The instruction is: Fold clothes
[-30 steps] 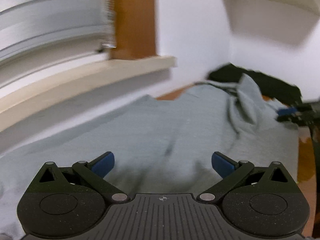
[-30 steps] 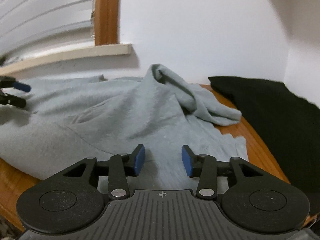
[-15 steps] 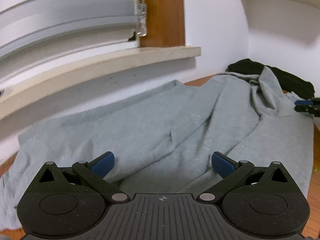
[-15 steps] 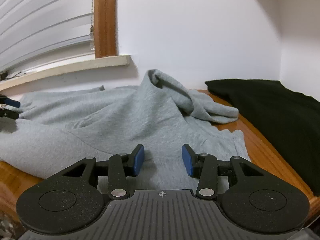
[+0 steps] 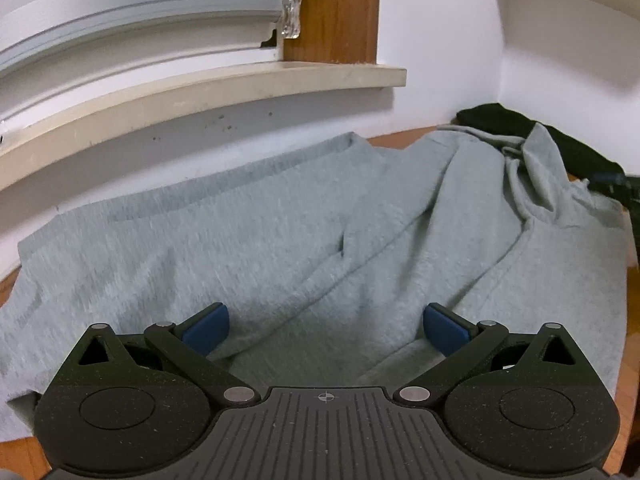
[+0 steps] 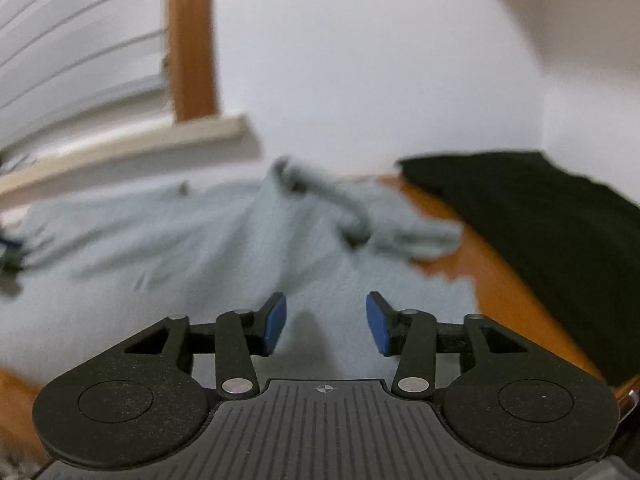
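Now, gripper by gripper, working outward:

Left gripper point(image 5: 326, 322): released, its blue pads spread wide with nothing between them; it hangs over the near edge of the grey garment.
Left pads point(image 5: 206, 326): both sit just above the cloth; whether they touch it cannot be told.
Right gripper point(image 6: 326, 322): released too, the gap between its blue pads narrower than the left one's, and no cloth caught in it; this view is blurred.
Grey garment point(image 5: 280, 232): spread out across the wooden table point(image 6: 500, 280), most of it lying fairly flat, with long creases running from the near edge toward the far right.
Bunched part point(image 5: 540, 168): at the garment's far right end the cloth stands up in a rumpled peak; from the right wrist view the same heap sits ahead of the pads, with a fold trailing off to the right.
Black cloth point(image 6: 540, 216): lies on the table to the right of the grey garment, against the wall; its near corner is just behind the rumpled peak.
Window sill point(image 5: 200, 92): pale ledge running along the wall above the garment's far edge.
Blinds point(image 5: 120, 20): white slats above the sill, beside a brown wooden frame point(image 5: 336, 12), with a clear pull hanging at its left.
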Tool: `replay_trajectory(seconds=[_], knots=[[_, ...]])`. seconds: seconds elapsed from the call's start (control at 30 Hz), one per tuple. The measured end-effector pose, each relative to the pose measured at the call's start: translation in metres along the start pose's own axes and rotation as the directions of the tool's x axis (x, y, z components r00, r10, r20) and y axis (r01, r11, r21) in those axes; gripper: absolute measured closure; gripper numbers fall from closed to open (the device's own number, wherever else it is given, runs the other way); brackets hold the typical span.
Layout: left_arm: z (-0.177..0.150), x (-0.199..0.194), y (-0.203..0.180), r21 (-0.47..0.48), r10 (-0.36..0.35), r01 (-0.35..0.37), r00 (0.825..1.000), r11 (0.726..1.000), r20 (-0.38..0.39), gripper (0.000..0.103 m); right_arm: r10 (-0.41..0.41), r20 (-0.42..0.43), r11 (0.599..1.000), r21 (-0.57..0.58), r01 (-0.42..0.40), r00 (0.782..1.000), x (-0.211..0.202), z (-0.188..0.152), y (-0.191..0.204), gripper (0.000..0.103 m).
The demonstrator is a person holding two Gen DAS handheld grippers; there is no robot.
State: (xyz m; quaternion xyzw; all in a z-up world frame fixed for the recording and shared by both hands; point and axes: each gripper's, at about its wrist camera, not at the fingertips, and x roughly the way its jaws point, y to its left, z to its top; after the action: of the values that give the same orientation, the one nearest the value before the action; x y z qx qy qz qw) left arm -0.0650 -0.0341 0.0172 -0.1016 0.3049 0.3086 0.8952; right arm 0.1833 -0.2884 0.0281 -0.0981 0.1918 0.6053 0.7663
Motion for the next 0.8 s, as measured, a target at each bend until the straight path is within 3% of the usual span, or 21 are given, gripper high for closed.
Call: replay_trajectory(seconds=[0.13, 0.4, 0.63, 0.8], knots=[[0.000, 0.002, 0.002, -0.013, -0.009, 0.009, 1.000, 1.000, -0.008, 0.000, -0.047, 0.009, 0.996, 0.080, 0.046, 0.999, 0.022, 0.037, -0.010, 0.053], [-0.002, 0.003, 0.004, -0.022, -0.015, 0.015, 1.000, 1.000, -0.014, 0.000, -0.047, -0.042, 0.980, 0.190, 0.054, 0.998, 0.075, 0.081, -0.023, 0.046], [-0.002, 0.003, 0.005, -0.021, -0.018, 0.018, 1.000, 1.000, -0.012, 0.000, -0.016, -0.175, 0.999, 0.046, 0.025, 0.984, 0.131, 0.102, 0.008, 0.044], [-0.002, 0.002, 0.005, -0.021, -0.018, 0.018, 1.000, 1.000, -0.012, 0.000, -0.064, -0.271, 0.998, -0.032, 0.058, 0.960, 0.163, 0.102, 0.018, 0.045]])
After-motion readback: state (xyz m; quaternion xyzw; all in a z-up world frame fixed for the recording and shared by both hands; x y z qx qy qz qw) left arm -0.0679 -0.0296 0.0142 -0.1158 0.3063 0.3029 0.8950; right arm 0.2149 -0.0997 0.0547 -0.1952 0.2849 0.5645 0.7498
